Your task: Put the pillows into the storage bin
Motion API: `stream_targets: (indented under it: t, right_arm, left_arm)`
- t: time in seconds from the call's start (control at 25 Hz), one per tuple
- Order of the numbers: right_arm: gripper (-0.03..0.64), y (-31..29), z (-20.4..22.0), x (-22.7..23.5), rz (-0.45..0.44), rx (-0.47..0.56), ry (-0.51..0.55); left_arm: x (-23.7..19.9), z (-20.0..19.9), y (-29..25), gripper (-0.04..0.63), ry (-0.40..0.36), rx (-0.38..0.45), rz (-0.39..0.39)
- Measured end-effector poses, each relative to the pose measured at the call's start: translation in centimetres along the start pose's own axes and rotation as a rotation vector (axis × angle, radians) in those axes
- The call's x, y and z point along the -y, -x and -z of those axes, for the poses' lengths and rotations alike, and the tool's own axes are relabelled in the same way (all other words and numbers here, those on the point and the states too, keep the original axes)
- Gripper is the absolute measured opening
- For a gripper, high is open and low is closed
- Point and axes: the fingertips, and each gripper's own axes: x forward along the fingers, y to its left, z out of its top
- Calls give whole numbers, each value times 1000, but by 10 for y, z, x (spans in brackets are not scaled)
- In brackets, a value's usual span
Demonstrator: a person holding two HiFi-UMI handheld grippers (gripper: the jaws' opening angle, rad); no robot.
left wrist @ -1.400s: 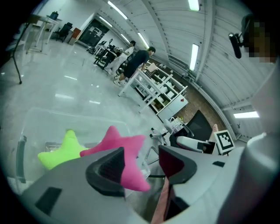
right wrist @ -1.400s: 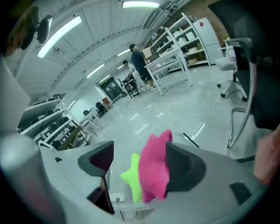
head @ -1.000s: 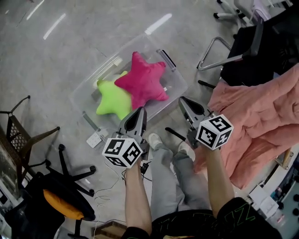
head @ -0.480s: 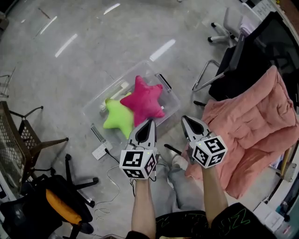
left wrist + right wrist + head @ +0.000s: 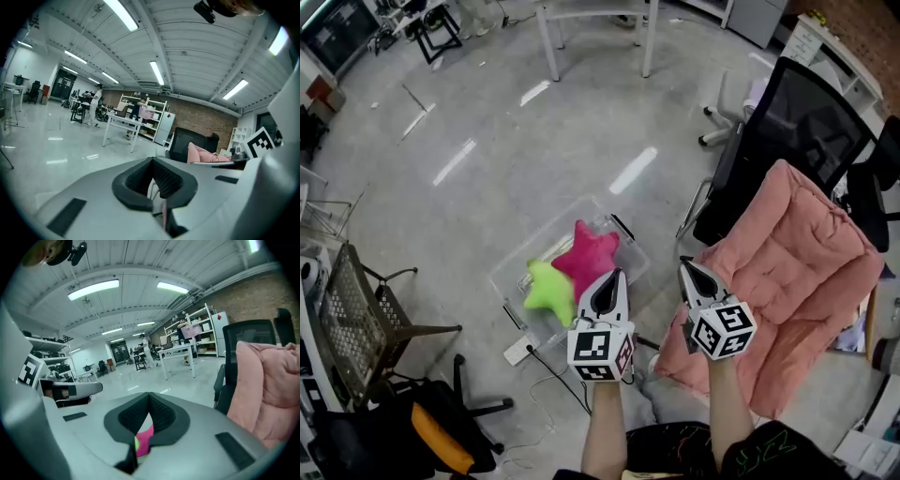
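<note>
You are standing in a big open lab or workshop hall: strip lights (image 5: 157,72) are running along a ribbed ceiling, and a polished floor (image 5: 534,141), white worktables (image 5: 119,122), storage shelves (image 5: 200,328), a brick wall (image 5: 206,119) and office chairs (image 5: 797,122) are surrounding you.

left gripper (image 5: 614,278): light grey shell tapering to a point, black ribbed pads (image 5: 172,180) at the claw tip, black rectangular patches on the shell; behind the claw a white cube (image 5: 600,352) with black square markers. right gripper (image 5: 685,266): same build, same black pads (image 5: 162,414), own marker cube (image 5: 723,329) behind the claw. Forearms unsleeved. Further back from the claws: black top (image 5: 675,448) with green print (image 5: 761,448), grey trousers (image 5: 677,405)
</note>
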Motion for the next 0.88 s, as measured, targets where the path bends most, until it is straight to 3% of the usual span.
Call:
stream_targets:
  t: [0.28, 0.6, 0.88]
  right_arm:
    - [3, 61, -54, 10, 15, 113, 37]
    - [2, 107, -116, 0, -45, 206, 130]
    - [2, 135, -136, -17, -61, 268, 176]
  left_arm:
    - [64, -40, 20, -8, -50, 93, 40]
    - [114, -95, 38, -8, -149, 184, 54]
    - [126, -114, 66, -8, -209, 227, 43]
